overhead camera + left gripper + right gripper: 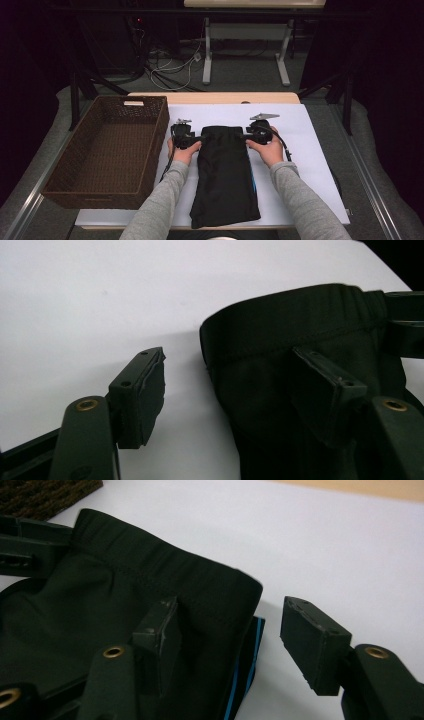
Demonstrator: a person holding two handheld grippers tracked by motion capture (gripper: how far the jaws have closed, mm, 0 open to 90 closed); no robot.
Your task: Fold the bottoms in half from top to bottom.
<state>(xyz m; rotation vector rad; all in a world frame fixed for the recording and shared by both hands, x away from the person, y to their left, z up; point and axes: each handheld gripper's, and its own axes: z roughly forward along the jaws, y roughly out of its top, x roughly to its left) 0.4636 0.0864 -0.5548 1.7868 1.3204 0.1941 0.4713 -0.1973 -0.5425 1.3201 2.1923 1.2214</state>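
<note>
Sleeved forearms are reaching in, the left tool (199, 137) and right tool (248, 136) straddling the waistband corners of the black shorts (225, 175), both released, pads not pressing. Shorts are lying flat on the white counter (310, 150), beside the wicker basket (107, 150).

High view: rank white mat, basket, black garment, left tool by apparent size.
1. White mat: largest, partly covered.
2. Basket: close behind the mat, and nearer the camera at its front edge, so that gap is unsure.
3. Black garment.
4. Left tool: smallest.
</note>
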